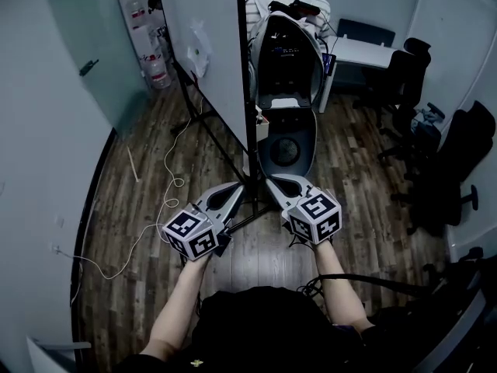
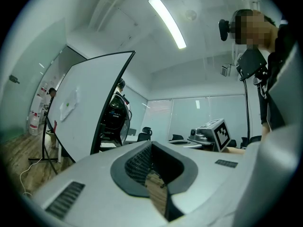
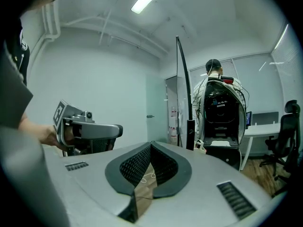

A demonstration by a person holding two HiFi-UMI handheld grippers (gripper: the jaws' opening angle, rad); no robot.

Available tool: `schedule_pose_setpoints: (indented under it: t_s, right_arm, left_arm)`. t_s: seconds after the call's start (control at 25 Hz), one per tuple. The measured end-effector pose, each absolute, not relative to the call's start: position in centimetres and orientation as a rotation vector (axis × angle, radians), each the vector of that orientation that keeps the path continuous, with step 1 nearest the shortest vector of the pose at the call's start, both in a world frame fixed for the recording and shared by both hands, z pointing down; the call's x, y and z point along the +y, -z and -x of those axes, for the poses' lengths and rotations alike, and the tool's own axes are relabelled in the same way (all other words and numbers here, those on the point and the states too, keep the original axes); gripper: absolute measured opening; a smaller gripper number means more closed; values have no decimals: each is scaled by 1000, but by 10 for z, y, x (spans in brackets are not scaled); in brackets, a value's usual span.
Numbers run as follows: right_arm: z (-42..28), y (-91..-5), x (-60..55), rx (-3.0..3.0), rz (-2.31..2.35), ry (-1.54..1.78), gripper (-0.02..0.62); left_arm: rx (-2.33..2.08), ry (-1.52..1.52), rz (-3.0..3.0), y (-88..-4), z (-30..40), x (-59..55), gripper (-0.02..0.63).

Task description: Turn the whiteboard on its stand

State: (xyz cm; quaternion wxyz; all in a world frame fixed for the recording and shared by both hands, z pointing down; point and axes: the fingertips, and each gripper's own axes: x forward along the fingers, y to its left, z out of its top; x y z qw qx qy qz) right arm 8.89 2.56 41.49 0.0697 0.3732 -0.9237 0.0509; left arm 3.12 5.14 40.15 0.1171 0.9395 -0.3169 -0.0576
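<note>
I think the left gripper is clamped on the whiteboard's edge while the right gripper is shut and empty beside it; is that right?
Not quite. The left gripper is not on the whiteboard: the left gripper view shows its jaws shut on nothing, with the board standing apart beyond them. The right gripper is shut and empty beside it, as you say.

Dim cool cast, ceiling strip light (image 2: 166,21) glaring, fisheye-bent dark edges

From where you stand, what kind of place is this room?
Most likely an office or meeting room: a whiteboard on a stand, a white desk near the far wall, and black office chairs beside it.
</note>
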Motion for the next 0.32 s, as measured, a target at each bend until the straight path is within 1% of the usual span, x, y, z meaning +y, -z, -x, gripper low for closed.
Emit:
schedule_pose_setpoints:
  t_s: [0.32]
  right_arm:
    - [-88,-420,34,-2777,-1080,-158,14]
  left_arm:
    - [-923,170,-2752,-401,-37,61,18]
